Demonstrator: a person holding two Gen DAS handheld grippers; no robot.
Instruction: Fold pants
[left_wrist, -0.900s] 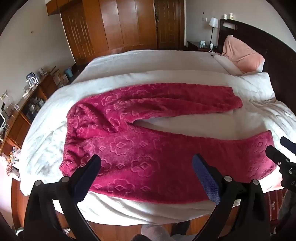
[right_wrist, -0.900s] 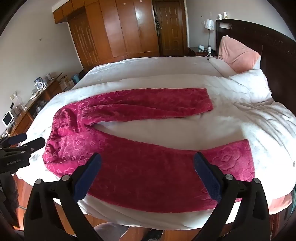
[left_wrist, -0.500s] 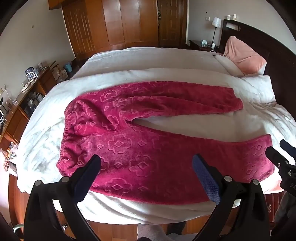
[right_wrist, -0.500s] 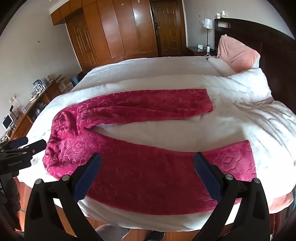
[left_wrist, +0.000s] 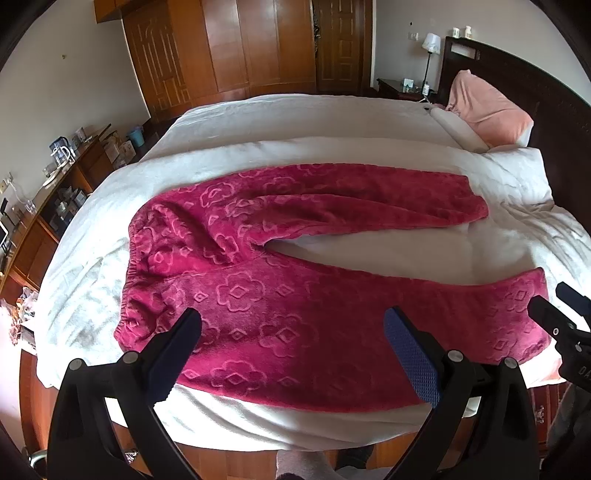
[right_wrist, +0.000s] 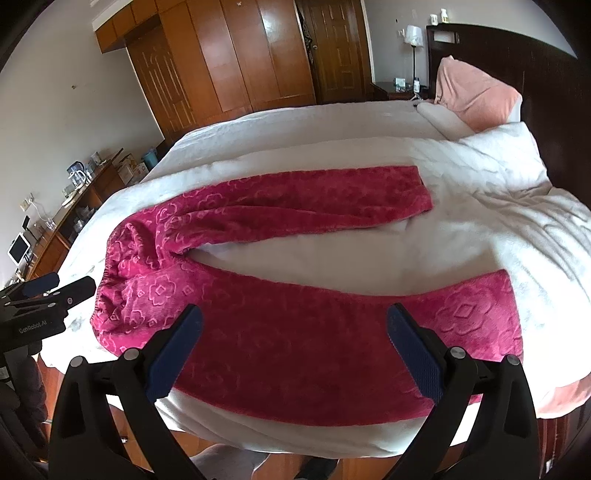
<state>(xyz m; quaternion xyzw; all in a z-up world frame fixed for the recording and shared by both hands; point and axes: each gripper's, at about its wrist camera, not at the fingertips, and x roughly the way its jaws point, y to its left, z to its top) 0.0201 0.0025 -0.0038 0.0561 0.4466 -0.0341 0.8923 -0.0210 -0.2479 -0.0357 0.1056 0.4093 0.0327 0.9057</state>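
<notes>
Magenta fleece pants (left_wrist: 280, 280) with a raised flower pattern lie flat on a white bed (left_wrist: 295, 118), waistband at the left, both legs spread apart toward the right. They also show in the right wrist view (right_wrist: 295, 332). My left gripper (left_wrist: 293, 332) is open and empty, held above the near leg close to the waistband. My right gripper (right_wrist: 295, 332) is open and empty, above the near leg toward its cuff. Each gripper shows at the edge of the other's view: the right one (left_wrist: 561, 317), the left one (right_wrist: 55, 291).
A pink pillow (left_wrist: 487, 110) leans on the dark headboard (left_wrist: 554, 99) at the back right. A rumpled white duvet (right_wrist: 517, 192) lies at the right. A cluttered wooden sideboard (left_wrist: 48, 192) stands at the left, wardrobes (left_wrist: 229, 48) behind the bed.
Both grippers have risen and tilted slightly, so the pants sit a little lower and fuller in view. The pants have not moved. Both grippers stay open.
</notes>
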